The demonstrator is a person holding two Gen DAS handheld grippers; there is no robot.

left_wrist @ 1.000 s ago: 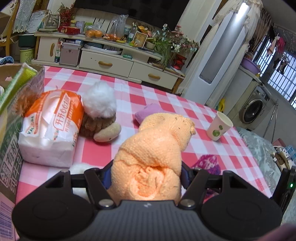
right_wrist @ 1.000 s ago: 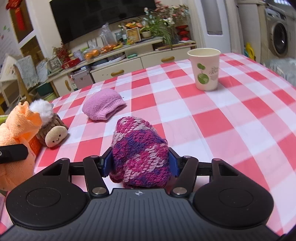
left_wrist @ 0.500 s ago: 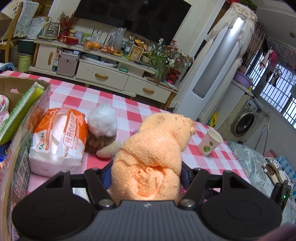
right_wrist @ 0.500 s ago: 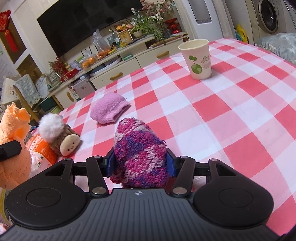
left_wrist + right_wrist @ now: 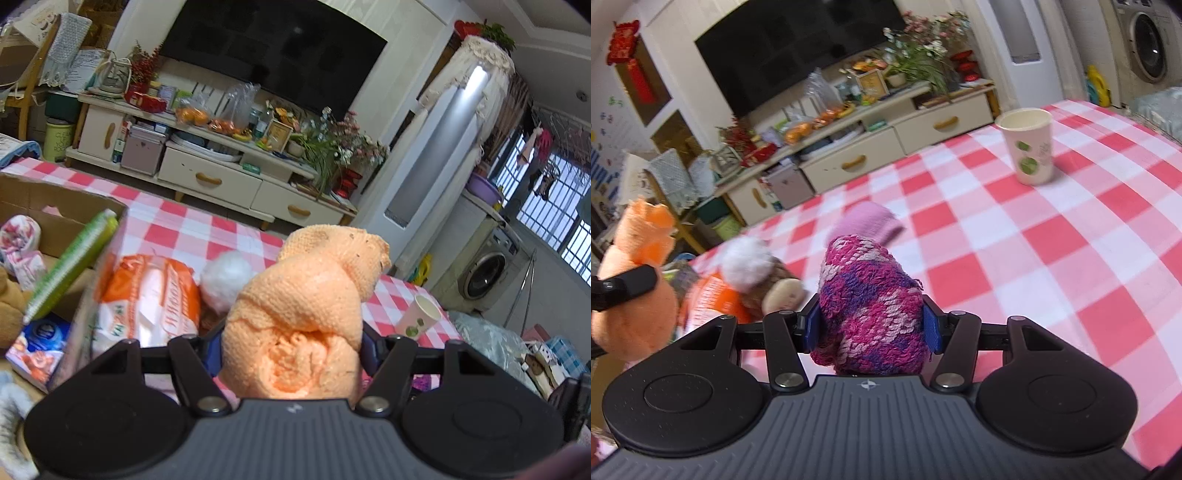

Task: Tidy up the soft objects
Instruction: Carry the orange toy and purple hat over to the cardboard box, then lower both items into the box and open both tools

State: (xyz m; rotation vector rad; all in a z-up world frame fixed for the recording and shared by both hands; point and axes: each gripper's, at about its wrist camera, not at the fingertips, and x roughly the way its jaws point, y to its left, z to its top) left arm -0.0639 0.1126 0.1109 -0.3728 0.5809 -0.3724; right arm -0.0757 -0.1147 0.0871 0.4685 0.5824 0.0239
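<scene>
Left wrist view: left gripper (image 5: 291, 347) pinches a rolled orange knit bundle (image 5: 306, 306) between its jaws, squeezed low on the roll so the loose top flops forward. It's held up above the checked tablecloth (image 5: 177, 229). Cardboard box (image 5: 55, 206) sits to the left with soft stuff already in it, a floral roll (image 5: 20, 236) and a green towel (image 5: 74, 262) propped over its edge; likely the drop spot. Orange tissue pack (image 5: 147, 299) lies just beside the box, white pompom (image 5: 227, 273) behind it. Paper cup (image 5: 419, 317) far right.

Right wrist view: right gripper (image 5: 870, 328) clamps a magenta-purple knit roll (image 5: 871, 302) between blue pads (image 5: 930, 328), lifted off the cloth. Pink knit piece (image 5: 870, 221) lies on the table beyond, not yet collected. Plush toy with pompom (image 5: 768, 277) near left, resting against the tissue pack. Frame is motion-blurred. Both rolls look ready for the box.
</scene>
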